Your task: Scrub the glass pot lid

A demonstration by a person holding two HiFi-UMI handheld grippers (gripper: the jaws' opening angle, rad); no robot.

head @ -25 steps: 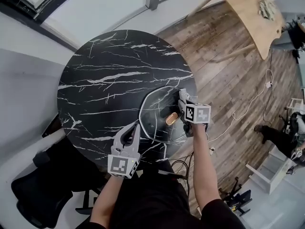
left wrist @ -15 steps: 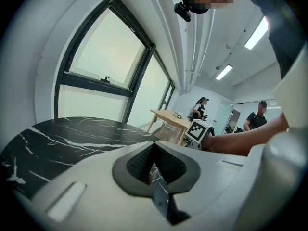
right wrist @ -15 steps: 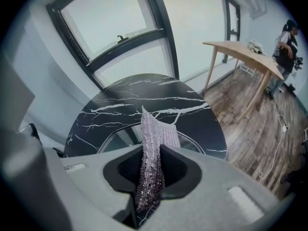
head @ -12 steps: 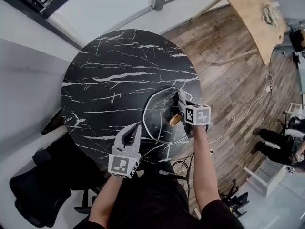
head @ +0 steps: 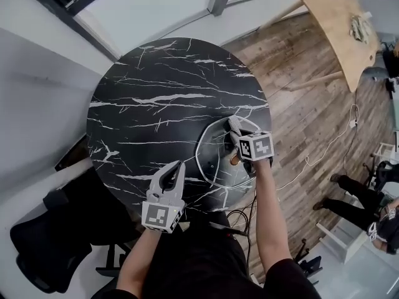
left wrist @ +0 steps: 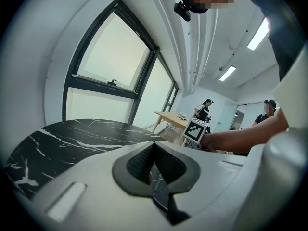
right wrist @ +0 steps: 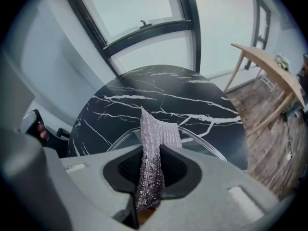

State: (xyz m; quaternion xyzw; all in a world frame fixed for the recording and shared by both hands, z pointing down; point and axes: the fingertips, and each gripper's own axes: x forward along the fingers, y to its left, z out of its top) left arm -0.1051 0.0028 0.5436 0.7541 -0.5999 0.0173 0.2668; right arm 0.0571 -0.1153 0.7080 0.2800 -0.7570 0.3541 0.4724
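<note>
Head view gives me the round black marble table (head: 156, 98) first, and the glass pot lid (head: 215, 157) lies flat on it close to the near right edge. My right gripper (head: 234, 125) is over the lid, clenched on a silvery scrubbing pad (right wrist: 153, 143) that sticks up past the jaws. Whether the pad touches the glass I cannot tell. My left gripper (head: 176, 167) hovers at the near edge beside the lid, jaws closed together with nothing in them.
</note>
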